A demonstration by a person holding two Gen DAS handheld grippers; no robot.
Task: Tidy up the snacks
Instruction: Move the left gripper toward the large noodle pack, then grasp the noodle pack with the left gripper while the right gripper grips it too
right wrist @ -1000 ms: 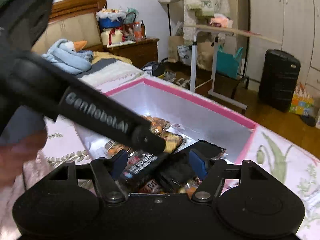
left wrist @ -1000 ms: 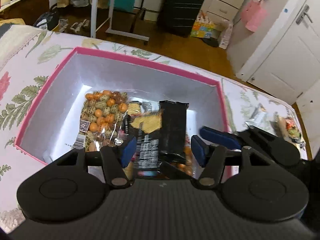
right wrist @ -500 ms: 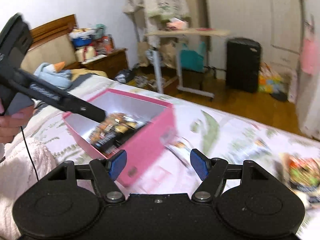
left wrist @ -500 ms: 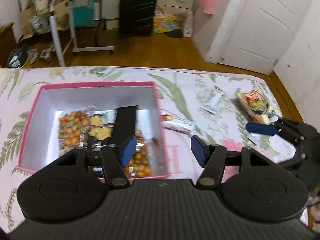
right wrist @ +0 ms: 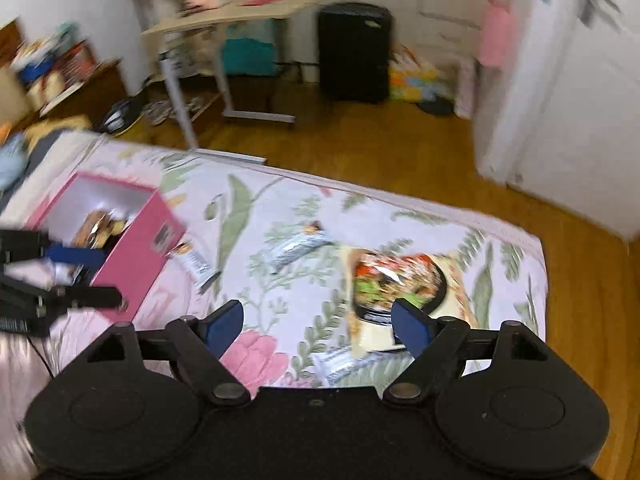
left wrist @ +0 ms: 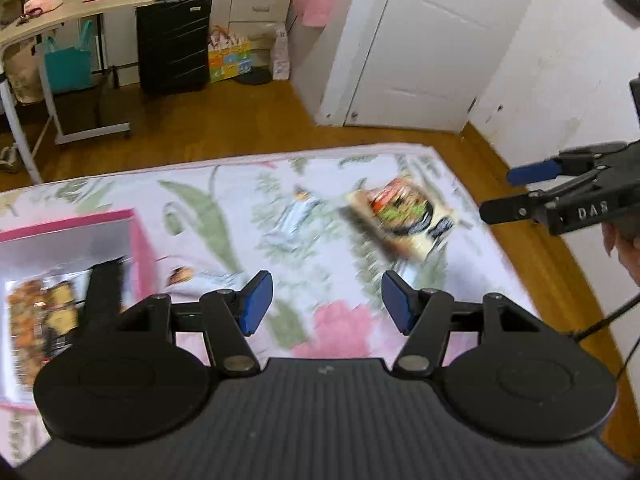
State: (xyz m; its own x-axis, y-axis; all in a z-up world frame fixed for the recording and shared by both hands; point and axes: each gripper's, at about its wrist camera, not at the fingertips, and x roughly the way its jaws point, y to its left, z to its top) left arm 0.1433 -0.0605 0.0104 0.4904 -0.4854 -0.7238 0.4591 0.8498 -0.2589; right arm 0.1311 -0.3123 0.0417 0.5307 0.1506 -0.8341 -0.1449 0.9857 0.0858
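A pink box with several snack packs inside sits at the left on the floral bedspread. My left gripper hovers open over the bedspread to the box's right, nothing between its blue pads. A large colourful noodle packet lies near the bed's right end, a silvery bar left of it, a small bar against the box, and a pale wrapper nearer me. My right gripper hangs above the packet's near edge, its jaws opening and empty. Both views are motion-blurred.
The bed's far edge drops to a wooden floor. Beyond stand a rolling desk, a black suitcase and a white door. A hand holds the right gripper at the right edge.
Both grippers have left the pink box and swung right and up over the bedspread. The box now sits far left in both views. The right jaws stand wider.
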